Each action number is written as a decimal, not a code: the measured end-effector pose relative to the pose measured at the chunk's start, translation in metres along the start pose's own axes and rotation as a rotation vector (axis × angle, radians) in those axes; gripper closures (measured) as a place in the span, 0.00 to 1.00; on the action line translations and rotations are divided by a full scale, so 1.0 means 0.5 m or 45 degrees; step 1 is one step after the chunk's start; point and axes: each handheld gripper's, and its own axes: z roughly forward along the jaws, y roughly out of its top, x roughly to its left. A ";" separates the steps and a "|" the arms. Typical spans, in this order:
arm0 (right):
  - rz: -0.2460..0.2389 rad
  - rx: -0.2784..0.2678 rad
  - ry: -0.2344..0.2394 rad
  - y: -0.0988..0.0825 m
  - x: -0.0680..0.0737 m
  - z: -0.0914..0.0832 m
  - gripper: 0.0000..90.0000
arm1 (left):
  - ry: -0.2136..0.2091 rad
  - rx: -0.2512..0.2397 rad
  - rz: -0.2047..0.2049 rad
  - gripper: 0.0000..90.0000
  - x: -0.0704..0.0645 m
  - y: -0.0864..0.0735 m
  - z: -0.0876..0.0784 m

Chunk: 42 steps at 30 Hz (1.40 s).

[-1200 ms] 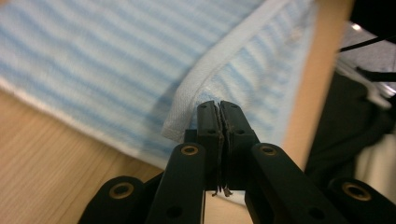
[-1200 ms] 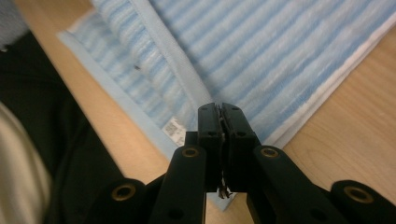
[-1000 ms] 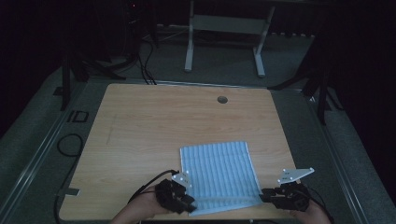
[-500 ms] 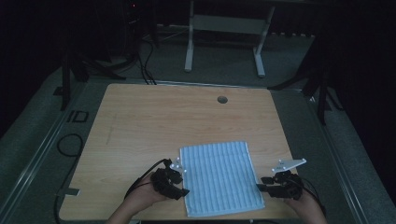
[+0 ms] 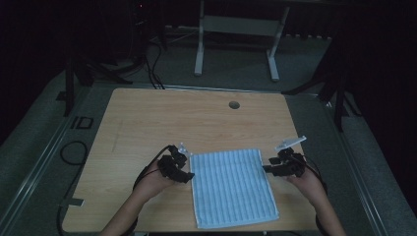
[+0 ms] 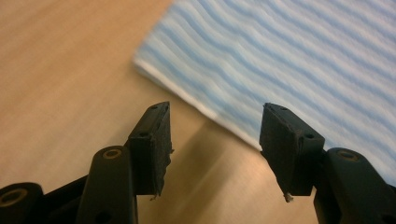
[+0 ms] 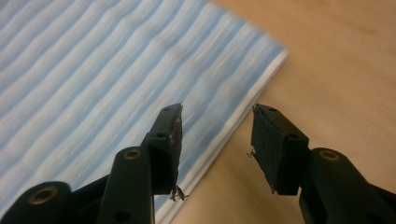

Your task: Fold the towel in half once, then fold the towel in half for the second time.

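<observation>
**Jaws parted, one at each far corner of the cloth**

Both pairs of jaws stand apart with nothing between the pads, and they have just been opening. The left gripper (image 5: 181,169) sits off the left edge of the blue striped cloth (image 5: 233,187), by its far-left corner; the right gripper (image 5: 281,167) sits off the right edge, by its far-right corner. The cloth lies flat on the wooden table (image 5: 147,123), near the person's edge, its long axis running from near to far. Each gripper points inward across that axis, so the cloth lies straight ahead of both — neither hand is clearly the nearer one.

The high view gives the whole layout: both grippers on either side of the far end, the near edge almost at the table's rim. The left gripper view adds what that cannot — the cloth (image 6: 289,60) shows a thick white-edged border, seemingly more than one layer, just ahead of the gripper (image 6: 215,135) and a little to its right. In the right gripper view the border (image 7: 233,126) passes under the gap between the pads (image 7: 217,140), and the left pad hangs over the stripes, though contact with the fabric cannot be told.
</observation>
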 end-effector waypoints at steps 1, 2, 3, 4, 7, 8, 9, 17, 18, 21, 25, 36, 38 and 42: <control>0.005 -0.007 -0.004 0.010 -0.007 0.002 0.56 | -0.007 -0.010 -0.009 0.44 0.006 0.007 0.001; 0.001 -0.018 -0.002 0.020 -0.012 0.003 0.55 | -0.011 -0.017 -0.019 0.43 0.012 0.013 0.003; -0.004 -0.031 -0.001 0.029 -0.016 0.005 0.52 | -0.016 -0.022 -0.030 0.43 0.020 0.019 0.005; -0.004 -0.037 -0.005 0.039 -0.020 0.007 0.50 | -0.021 -0.019 -0.034 0.41 0.026 0.025 0.009; 0.001 -0.033 0.000 0.066 -0.034 0.017 0.47 | -0.021 0.009 -0.053 0.38 0.048 0.040 0.022; 0.000 -0.026 -0.004 0.073 -0.038 0.023 0.47 | -0.029 0.013 -0.072 0.38 0.056 0.043 0.026; 0.001 -0.015 -0.012 0.079 -0.042 0.029 0.46 | -0.049 0.014 -0.090 0.38 0.062 0.046 0.031; 0.055 0.075 -0.012 0.101 -0.075 0.088 0.45 | -0.101 0.038 -0.120 0.39 0.084 0.053 0.067; 0.065 0.081 -0.006 0.100 -0.079 0.095 0.45 | -0.106 0.044 -0.107 0.39 0.084 0.053 0.070; 0.083 0.118 0.002 0.095 -0.087 0.116 0.50 | -0.081 0.049 -0.093 0.42 0.082 0.051 0.078; 0.140 0.104 0.029 0.089 -0.101 0.132 0.58 | -0.085 0.052 -0.111 0.52 0.089 0.048 0.083; 0.067 0.183 0.011 0.104 -0.086 0.148 0.94 | -0.050 0.048 -0.105 0.93 0.092 0.068 0.102; 0.074 0.164 -0.013 0.111 -0.087 0.142 0.95 | -0.019 0.030 -0.107 0.95 0.097 0.075 0.098; 0.061 0.116 -0.048 0.127 -0.087 0.123 0.95 | 0.016 -0.005 -0.119 0.95 0.106 0.092 0.078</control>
